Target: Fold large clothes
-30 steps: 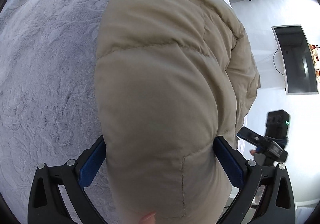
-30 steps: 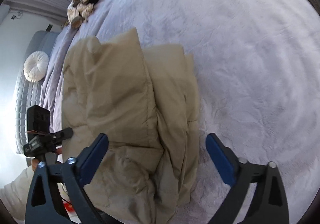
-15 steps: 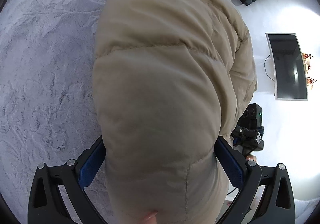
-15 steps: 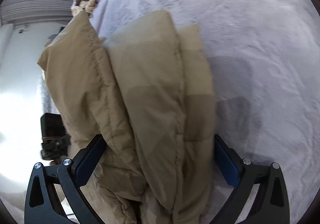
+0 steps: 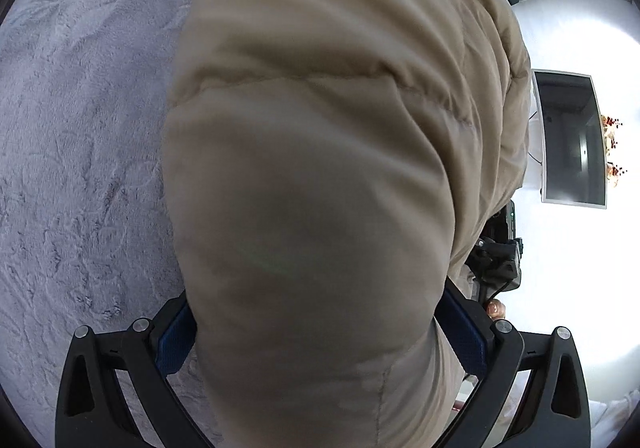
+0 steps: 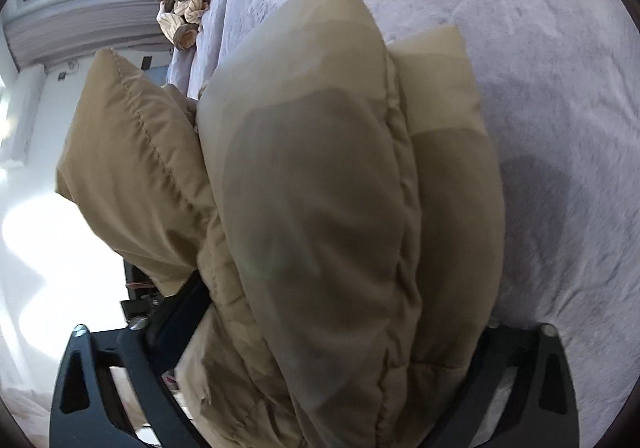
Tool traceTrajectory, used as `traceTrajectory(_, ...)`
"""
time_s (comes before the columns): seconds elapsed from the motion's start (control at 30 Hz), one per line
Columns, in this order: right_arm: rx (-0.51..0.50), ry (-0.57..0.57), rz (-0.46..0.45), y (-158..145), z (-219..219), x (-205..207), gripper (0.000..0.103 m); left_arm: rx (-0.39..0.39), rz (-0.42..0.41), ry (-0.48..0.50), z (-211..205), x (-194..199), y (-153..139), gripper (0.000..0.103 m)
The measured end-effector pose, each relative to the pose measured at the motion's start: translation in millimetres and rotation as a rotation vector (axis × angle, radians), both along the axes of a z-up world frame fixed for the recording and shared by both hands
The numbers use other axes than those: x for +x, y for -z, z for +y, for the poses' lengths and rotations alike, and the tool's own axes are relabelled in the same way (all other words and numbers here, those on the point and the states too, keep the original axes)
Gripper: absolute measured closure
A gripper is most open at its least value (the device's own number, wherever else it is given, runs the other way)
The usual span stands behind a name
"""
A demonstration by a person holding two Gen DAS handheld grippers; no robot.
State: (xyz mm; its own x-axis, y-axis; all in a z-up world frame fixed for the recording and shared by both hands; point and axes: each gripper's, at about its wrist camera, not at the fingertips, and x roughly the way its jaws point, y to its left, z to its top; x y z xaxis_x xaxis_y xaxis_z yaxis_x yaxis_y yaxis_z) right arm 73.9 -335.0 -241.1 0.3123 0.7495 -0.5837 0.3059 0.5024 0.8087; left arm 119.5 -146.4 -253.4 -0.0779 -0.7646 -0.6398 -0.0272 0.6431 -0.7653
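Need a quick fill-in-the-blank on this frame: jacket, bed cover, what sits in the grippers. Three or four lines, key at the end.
1. The puffy jacket is ____ in colour.
2. It lies on a pale ____ plush bed cover.
3. Between the fingers of the left gripper sits a thick fold of the ____.
4. The right gripper is closing with the same ____ between its fingers.

Missing words: beige; lilac; jacket; jacket

Tan puffer coat [image 5: 312, 176] matt quilted cloth with stitched seams, lavender bed cover [image 5: 80, 152] plush, rough-textured fleece, gripper frames matt black plastic, blue pads
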Motion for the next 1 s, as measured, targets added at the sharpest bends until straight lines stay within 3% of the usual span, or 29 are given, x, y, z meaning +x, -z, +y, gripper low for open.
traceTrajectory(0.13, 0.045, 0.022, -0.018, -7.7, 4.2, -3.6, 0.045, -0.003, -0.020, -0.015, 4.8, -4.1, -5.1, 0.008)
traceTrajectory(0.27, 0.049, 0.020, -0.057, -19.2, 8.7, -9.5, 0.057, -0.022, -0.052, -0.016, 7.7, -9.9, -17.2, 0.014)
traceTrajectory(0.5, 0.079, 0.062, -0.148, -45.1, 18.4, -17.0, 0.058, -0.095, -0.106, -0.049, 21.9, -14.7, -42.1, 0.014)
traceTrajectory(0.73, 0.042, 0.038, -0.247, -80.8, 48.5, -9.1, 0.058, -0.140, -0.167, -0.082, 54.0, -9.0, -63.8, 0.014)
traceTrajectory(1.0, 0.001, 0.007, -0.349, -102.6, 109.1, 29.5, 0.058, -0.170, -0.261, -0.114, 143.5, 30.6, -86.1, 0.014)
